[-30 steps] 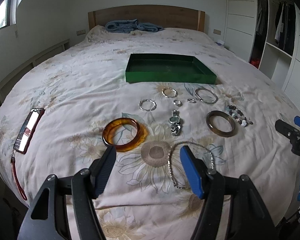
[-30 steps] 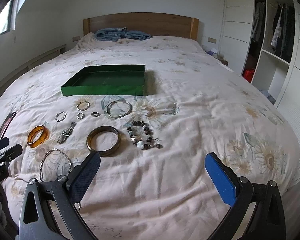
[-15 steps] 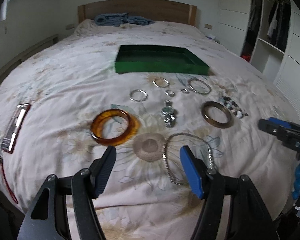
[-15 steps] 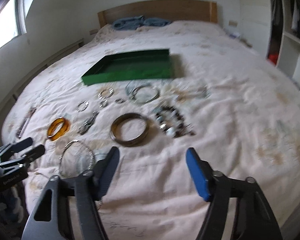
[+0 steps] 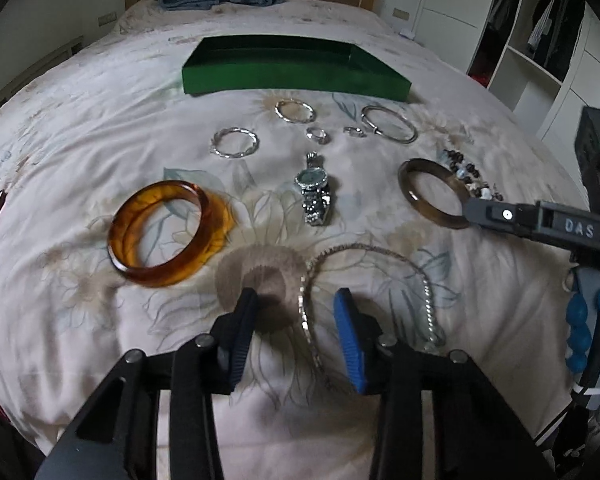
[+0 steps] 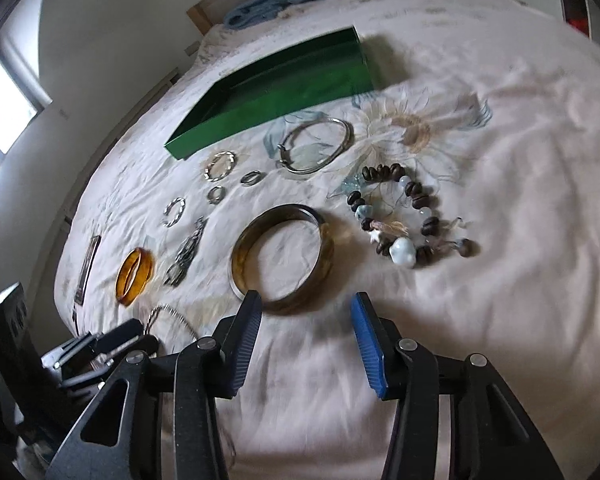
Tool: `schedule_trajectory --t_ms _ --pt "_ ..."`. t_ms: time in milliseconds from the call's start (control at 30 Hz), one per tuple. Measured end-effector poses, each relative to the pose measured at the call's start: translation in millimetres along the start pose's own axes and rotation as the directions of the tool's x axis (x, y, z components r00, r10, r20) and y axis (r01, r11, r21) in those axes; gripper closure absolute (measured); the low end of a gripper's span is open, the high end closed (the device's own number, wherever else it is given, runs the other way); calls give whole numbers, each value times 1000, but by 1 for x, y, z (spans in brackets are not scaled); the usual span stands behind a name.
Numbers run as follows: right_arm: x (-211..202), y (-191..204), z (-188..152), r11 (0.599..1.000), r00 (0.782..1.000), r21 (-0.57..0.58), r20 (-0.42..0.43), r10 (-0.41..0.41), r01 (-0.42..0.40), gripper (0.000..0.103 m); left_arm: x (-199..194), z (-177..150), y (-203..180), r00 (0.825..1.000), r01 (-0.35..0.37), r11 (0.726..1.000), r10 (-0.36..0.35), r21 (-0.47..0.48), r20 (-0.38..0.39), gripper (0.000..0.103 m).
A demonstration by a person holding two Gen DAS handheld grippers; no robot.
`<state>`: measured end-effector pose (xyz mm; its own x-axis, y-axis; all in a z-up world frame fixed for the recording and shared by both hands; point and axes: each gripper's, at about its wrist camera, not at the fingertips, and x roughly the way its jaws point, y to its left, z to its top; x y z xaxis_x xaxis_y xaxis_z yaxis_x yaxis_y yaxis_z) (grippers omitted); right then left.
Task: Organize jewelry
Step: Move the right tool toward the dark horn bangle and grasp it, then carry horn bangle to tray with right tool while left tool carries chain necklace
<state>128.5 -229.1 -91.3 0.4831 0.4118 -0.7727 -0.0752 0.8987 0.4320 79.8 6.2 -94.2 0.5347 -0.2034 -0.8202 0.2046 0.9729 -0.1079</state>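
On the floral bedspread (image 5: 80, 128), jewelry is laid out near a green tray (image 5: 296, 76) set farther up the bed: an amber bangle (image 5: 160, 236) at left, a watch (image 5: 316, 196) in the middle, a brown bangle (image 6: 284, 256) and a beaded bracelet (image 6: 400, 216) at right. The left gripper (image 5: 296, 312) is seen closing, about half open, with the left strand of a silver chain (image 5: 364, 280) between its pads but not yet pinched. The right gripper (image 6: 306, 318) is likewise closing, half open, with the brown bangle's near rim just beyond its fingertips and nothing held.
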Motion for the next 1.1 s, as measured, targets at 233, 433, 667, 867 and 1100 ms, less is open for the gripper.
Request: schedule_trajectory --t_ms 233,433,667,867,1100 --pt "32 5 19 998 998 -44 -50 -45 43 56 29 6 -2 998 -8 999 10 31 -67 66" --pt "55 18 20 977 988 -161 -51 -148 138 60 39 8 -9 997 -42 997 46 67 -65 76" --pt "44 30 16 947 977 -241 32 -210 212 95 23 6 -20 996 -92 989 92 116 4 101" --pt "7 49 3 923 968 -300 142 -206 240 95 -21 9 -17 989 -87 995 80 58 124 101" --pt "-54 66 -3 915 945 -300 265 -192 270 95 -74 20 -26 970 -71 996 55 60 236 101"
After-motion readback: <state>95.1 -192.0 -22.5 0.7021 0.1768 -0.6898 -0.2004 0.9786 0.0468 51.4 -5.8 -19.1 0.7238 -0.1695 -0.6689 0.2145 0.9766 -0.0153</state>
